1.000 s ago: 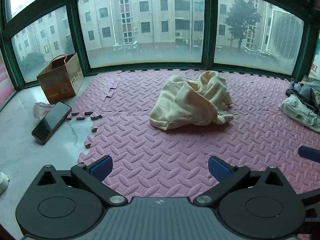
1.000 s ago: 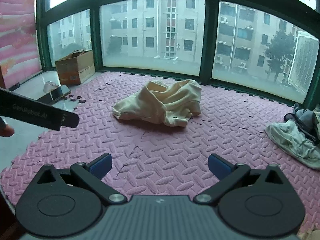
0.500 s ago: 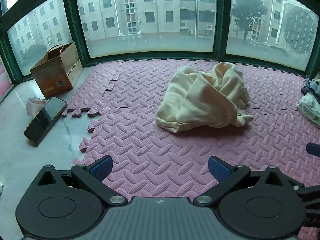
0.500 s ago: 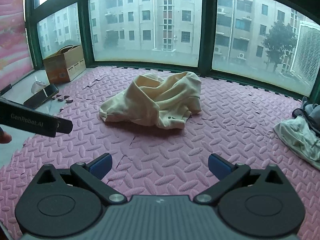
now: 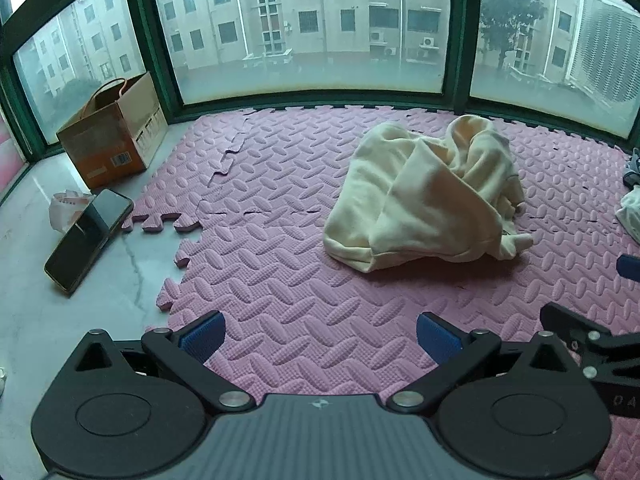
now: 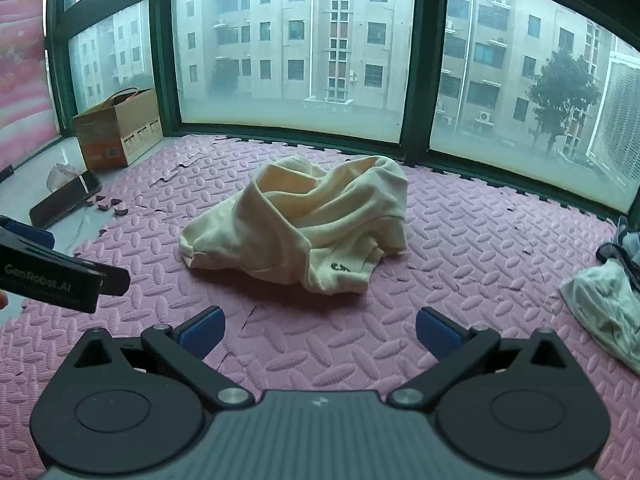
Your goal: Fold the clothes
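A crumpled cream garment (image 5: 428, 196) lies in a heap on the pink foam mat (image 5: 280, 280), ahead and slightly right in the left wrist view. The right wrist view has the cream garment (image 6: 304, 228) straight ahead, a small dark logo showing on its front hem. My left gripper (image 5: 320, 338) is open with nothing between its blue pads, well short of the cloth. My right gripper (image 6: 320, 334) is open too, a short way before the heap. The right gripper's body shows at the right edge of the left wrist view.
A cardboard box (image 5: 114, 142) stands at the far left by the window. A phone (image 5: 88, 238) and a small white bag (image 5: 66, 206) lie on the marble floor beside the mat. Other clothes (image 6: 608, 304) are piled at the right. Green-framed windows close off the far side.
Both grippers have moved forward toward the cream garment, which looks larger in both views. The garment itself has not moved. Both stayed open.
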`<state>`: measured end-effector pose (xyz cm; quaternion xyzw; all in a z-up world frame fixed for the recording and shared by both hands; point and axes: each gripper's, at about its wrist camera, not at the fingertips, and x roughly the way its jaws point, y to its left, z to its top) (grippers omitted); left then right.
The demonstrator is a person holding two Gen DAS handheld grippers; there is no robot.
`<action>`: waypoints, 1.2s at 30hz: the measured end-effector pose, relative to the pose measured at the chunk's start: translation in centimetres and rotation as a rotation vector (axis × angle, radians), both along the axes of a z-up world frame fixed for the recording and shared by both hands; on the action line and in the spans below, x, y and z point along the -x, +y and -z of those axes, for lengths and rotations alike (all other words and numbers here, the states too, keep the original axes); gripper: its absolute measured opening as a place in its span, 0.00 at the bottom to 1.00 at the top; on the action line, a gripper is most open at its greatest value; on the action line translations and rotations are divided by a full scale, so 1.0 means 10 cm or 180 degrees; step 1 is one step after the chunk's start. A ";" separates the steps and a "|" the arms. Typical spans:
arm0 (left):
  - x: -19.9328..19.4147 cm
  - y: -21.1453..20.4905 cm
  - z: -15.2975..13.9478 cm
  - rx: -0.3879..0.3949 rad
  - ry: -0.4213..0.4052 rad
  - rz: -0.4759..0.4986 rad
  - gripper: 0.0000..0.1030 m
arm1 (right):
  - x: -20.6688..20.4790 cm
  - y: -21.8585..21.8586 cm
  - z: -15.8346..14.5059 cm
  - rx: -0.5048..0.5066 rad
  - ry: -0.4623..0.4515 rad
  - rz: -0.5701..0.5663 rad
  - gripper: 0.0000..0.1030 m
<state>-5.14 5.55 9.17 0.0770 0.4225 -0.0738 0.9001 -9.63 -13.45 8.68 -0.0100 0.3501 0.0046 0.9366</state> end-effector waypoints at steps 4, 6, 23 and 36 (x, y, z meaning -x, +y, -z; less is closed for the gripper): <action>-0.09 0.00 0.04 -0.0012 0.0031 -0.0034 1.00 | -0.16 -0.02 0.04 -0.0015 0.0040 -0.0025 0.96; -0.14 0.01 0.06 -0.0011 0.0046 -0.0056 1.00 | -0.22 -0.04 0.07 -0.0024 0.0051 -0.0032 0.95; -0.51 -0.04 0.16 -0.0028 0.0124 -0.0189 1.00 | -0.72 -0.06 0.21 -0.0081 0.0155 -0.0109 0.75; -0.59 0.06 0.15 -0.0021 0.0120 -0.0256 1.00 | -0.99 0.11 0.31 -0.0020 0.0236 -0.0311 0.44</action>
